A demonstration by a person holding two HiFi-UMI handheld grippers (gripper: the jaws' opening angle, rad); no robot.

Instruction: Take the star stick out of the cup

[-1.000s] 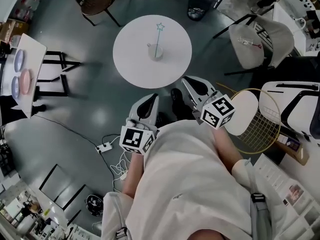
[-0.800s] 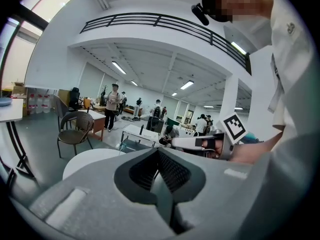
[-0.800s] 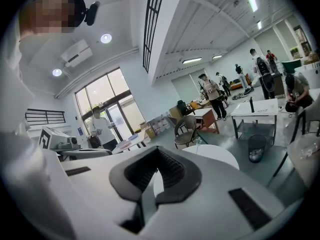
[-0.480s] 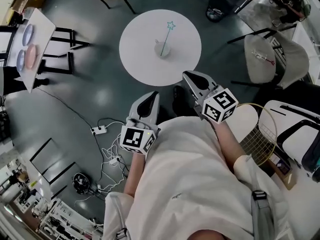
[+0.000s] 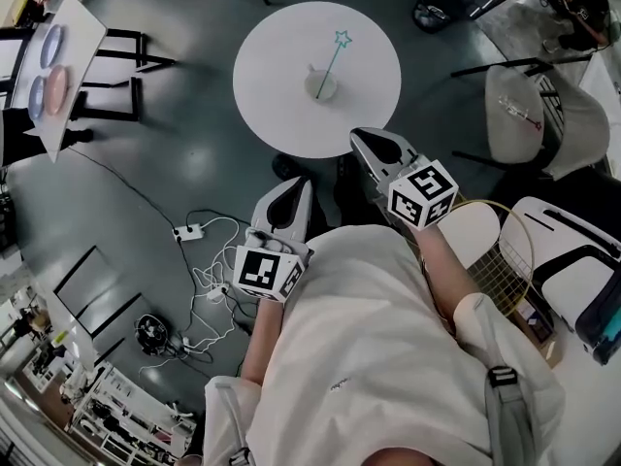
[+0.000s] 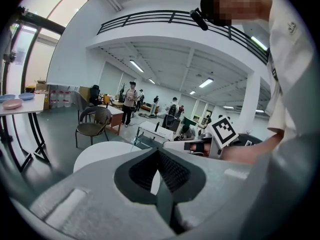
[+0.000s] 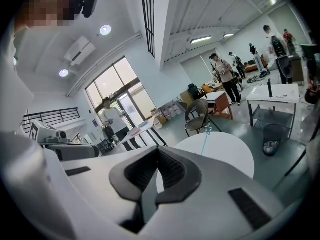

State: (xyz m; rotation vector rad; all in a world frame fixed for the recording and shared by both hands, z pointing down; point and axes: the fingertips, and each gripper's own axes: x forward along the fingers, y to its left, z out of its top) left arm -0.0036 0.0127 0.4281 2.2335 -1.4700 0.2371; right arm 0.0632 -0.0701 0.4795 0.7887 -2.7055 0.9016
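Observation:
The star stick, thin and teal with a star on top, leans in a small cup in the middle of the round white table. My right gripper is shut and empty, its tip over the table's near edge, well short of the cup. My left gripper is also shut and empty, lower left, over the floor. In the right gripper view the star stick rises above the shut right gripper, which hides the cup. The left gripper view shows the shut left gripper and part of the table.
A side table with plates stands at the left. A power strip with cables lies on the floor. A draped chair and a racket are at the right, a bin beyond the table. People stand far off.
The round table has come closer to both grippers. My right gripper has moved forward to the table's near edge. Both grippers stay shut.

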